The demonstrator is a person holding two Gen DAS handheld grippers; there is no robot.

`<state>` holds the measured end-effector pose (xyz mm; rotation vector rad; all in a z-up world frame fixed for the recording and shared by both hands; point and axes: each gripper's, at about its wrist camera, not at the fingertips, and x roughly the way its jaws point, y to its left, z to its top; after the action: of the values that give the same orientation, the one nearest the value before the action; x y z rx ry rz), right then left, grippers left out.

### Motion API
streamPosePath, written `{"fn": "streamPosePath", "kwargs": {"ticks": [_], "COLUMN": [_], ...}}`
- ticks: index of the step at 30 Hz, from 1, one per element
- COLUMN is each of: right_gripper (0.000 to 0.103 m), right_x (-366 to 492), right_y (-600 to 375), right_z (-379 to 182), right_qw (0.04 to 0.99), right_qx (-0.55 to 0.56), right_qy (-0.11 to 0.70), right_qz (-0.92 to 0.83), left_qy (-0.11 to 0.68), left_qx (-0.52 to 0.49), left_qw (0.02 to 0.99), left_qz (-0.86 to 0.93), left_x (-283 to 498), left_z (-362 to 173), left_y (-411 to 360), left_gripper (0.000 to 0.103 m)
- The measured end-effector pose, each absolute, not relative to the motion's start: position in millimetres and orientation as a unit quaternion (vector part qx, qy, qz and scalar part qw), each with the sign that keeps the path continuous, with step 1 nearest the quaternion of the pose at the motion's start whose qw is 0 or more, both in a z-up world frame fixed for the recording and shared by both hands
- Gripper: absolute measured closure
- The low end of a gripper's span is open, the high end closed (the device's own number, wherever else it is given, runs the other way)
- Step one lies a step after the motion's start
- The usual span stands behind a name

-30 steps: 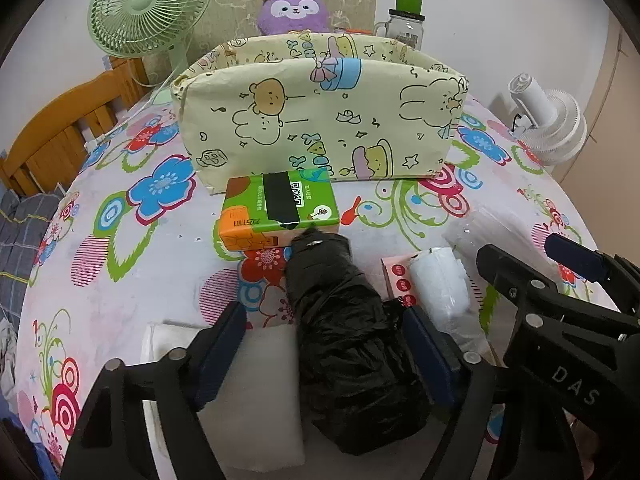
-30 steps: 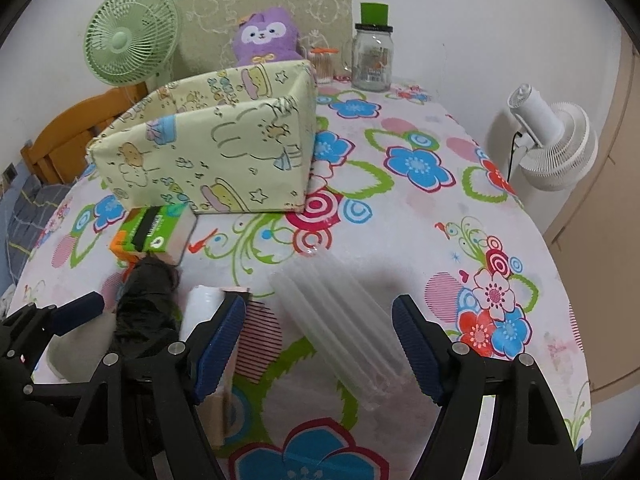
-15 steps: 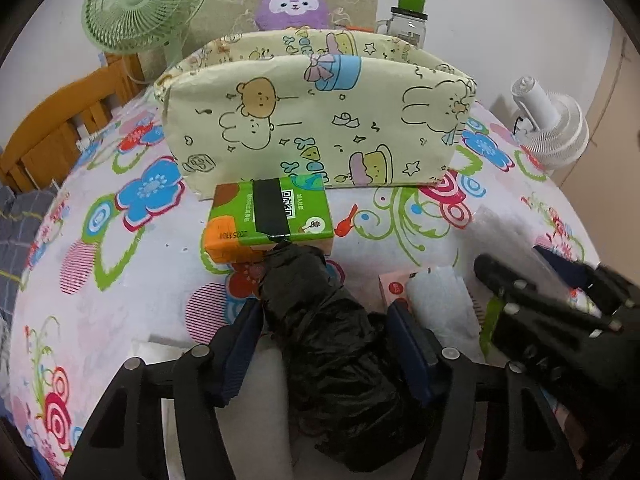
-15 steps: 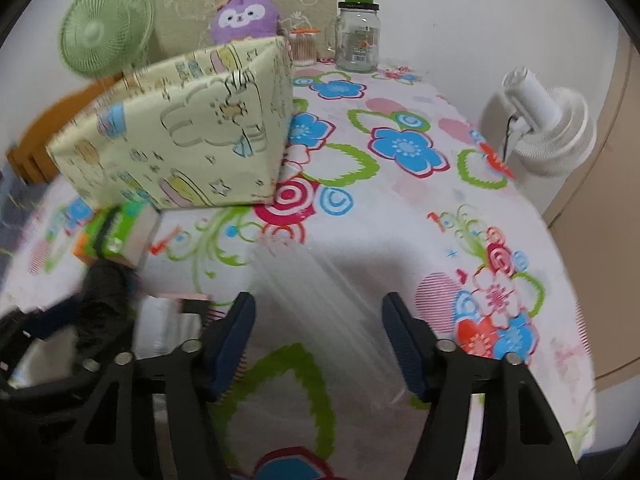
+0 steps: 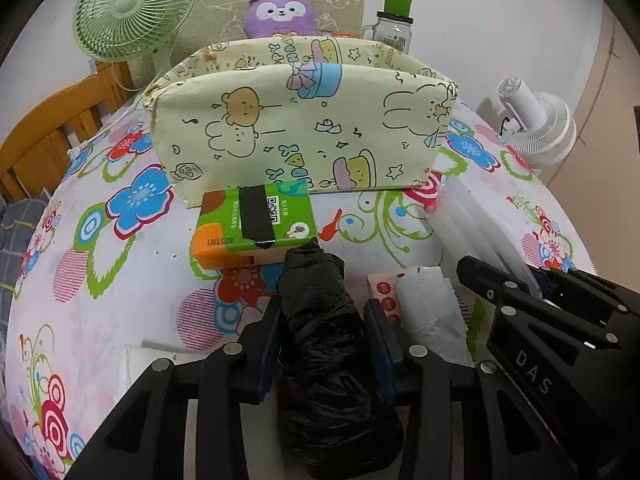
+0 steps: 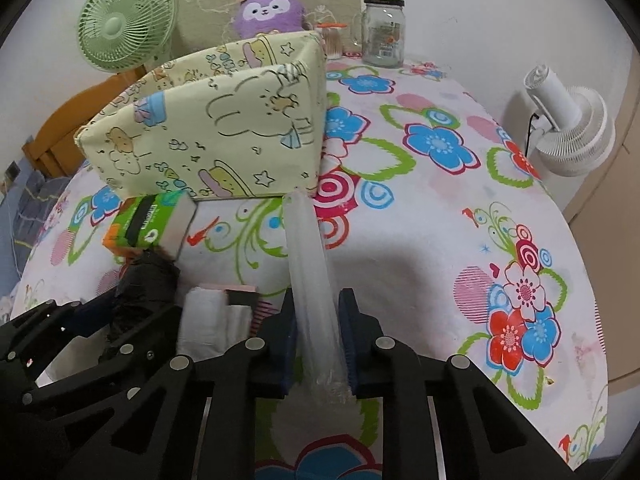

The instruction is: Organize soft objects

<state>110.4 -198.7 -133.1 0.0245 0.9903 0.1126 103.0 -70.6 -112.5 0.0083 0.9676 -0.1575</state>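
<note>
A rolled black plastic bag (image 5: 312, 276) lies on the flowered tablecloth (image 5: 120, 280), and my left gripper (image 5: 322, 308) is shut on its middle. Its far end touches a green and orange tissue pack (image 5: 256, 220). My right gripper (image 6: 318, 300) is closing its jaws. Its pads press on a clear plastic bag pack (image 6: 306, 240), which is squeezed into a narrow strip. Behind both stands an open pale yellow fabric bin (image 5: 304, 128) with cartoon prints. A white and pink soft pack (image 5: 424, 304) lies between the two grippers.
A white folded cloth (image 5: 136, 364) lies under the left gripper's left finger. A green fan (image 5: 132, 12), purple plush (image 5: 280, 12) and glass jar (image 6: 382, 32) stand behind the bin. A white fan (image 6: 568, 128) sits off the table's right edge, and wooden furniture (image 5: 36, 132) to the left.
Both grippers went from wide open to closed where they stood. The left squeezed the black bag. The right pinched the clear pack, which narrowed and rose on edge.
</note>
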Motion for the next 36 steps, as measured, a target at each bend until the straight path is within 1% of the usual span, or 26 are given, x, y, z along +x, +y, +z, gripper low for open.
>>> {"fn": "streamPosePath", "kwargs": {"ticks": [11,16,22,36], "right_gripper": [0.081,0.084,0.089,0.089], "right_x": [98,94,88,79], "right_y": [-188,-186,-186,-188], "right_z": [-113,-105,-97,-82], "right_qw": [0.888,0.892,0.896,0.903], "right_qx": [0.007,0.006,0.009,0.017], "right_qy": [0.455,0.446,0.438,0.423], "right_qz": [0.064,0.066,0.075,0.076], "left_qy": [0.446,0.439,0.43,0.416], "left_qx": [0.003,0.002,0.001,0.003], "left_qw": [0.892,0.895,0.9,0.906], "left_qz": [-0.078,-0.077,-0.076,-0.08], "left_x": [93,89,83,78], "left_z": [-99,-93,-86,-70], "left_y": [-68,-69,-69,-70], "left_gripper": [0.064,0.064,0.064,0.064]}}
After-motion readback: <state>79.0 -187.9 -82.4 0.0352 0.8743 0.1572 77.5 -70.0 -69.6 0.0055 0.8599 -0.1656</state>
